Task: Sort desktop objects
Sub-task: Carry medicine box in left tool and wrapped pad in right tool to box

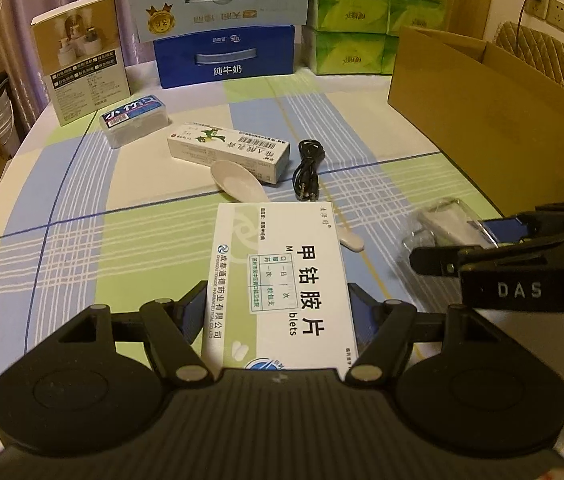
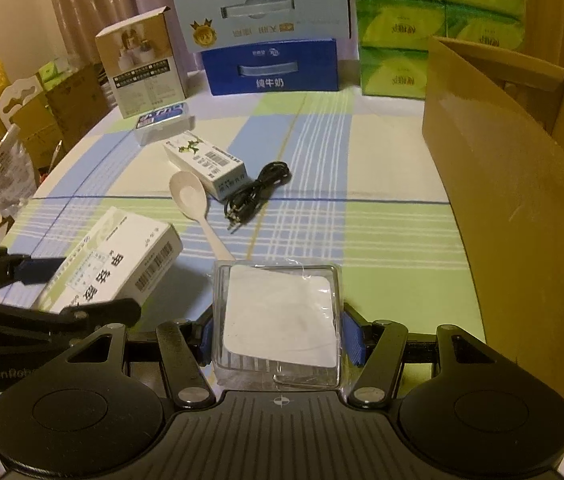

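The jaws of the left gripper (image 1: 279, 304) are clamping a white medicine box (image 1: 282, 276), and those of the right gripper (image 2: 277, 334) are squeezing a clear plastic case (image 2: 277, 316). Both are hovering over the table's (image 2: 382, 240) near edge. A spoon (image 2: 193, 200), a cable (image 2: 257, 196) and a small carton (image 2: 205, 162) are lying mid-table, and a cardboard box (image 2: 514, 200) is standing along the right edge.

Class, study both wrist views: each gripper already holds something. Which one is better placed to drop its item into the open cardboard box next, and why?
Probably the right gripper. It holds the clear plastic case, and the open cardboard box stands on its own side. The left gripper, closed on the white medicine box, would have to cross over it.
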Demonstrator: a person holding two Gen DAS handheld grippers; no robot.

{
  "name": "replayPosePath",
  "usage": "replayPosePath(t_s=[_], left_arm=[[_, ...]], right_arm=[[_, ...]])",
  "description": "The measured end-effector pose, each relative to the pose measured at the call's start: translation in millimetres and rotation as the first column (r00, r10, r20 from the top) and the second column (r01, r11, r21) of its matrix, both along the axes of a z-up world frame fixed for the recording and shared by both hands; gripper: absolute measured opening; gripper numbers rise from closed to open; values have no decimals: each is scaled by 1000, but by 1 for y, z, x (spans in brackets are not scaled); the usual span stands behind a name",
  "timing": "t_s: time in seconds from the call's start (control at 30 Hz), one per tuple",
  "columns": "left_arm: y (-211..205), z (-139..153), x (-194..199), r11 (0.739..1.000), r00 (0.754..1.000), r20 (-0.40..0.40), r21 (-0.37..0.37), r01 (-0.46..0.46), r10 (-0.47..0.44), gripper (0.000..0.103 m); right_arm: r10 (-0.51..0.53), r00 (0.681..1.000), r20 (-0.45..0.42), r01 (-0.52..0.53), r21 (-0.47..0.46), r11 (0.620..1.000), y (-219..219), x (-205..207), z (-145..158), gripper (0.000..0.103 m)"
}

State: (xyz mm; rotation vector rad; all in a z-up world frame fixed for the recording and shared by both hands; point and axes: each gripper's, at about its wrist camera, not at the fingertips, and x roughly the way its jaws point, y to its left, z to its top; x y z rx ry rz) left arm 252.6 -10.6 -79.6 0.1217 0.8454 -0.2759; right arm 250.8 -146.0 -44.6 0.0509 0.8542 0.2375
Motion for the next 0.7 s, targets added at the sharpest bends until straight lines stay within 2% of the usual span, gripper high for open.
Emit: replayPosePath(t_s=[0.27,0.7], left_arm=[[5,3,-15,999,999,-28,-18,-44,44,67],[6,8,-39,998,999,-26,-45,-49,48,67]], right_arm=[[-9,1000,20,8,21,1000,0,-17,9,57],[-34,999,25,34,9,999,-5,-39,13,57]])
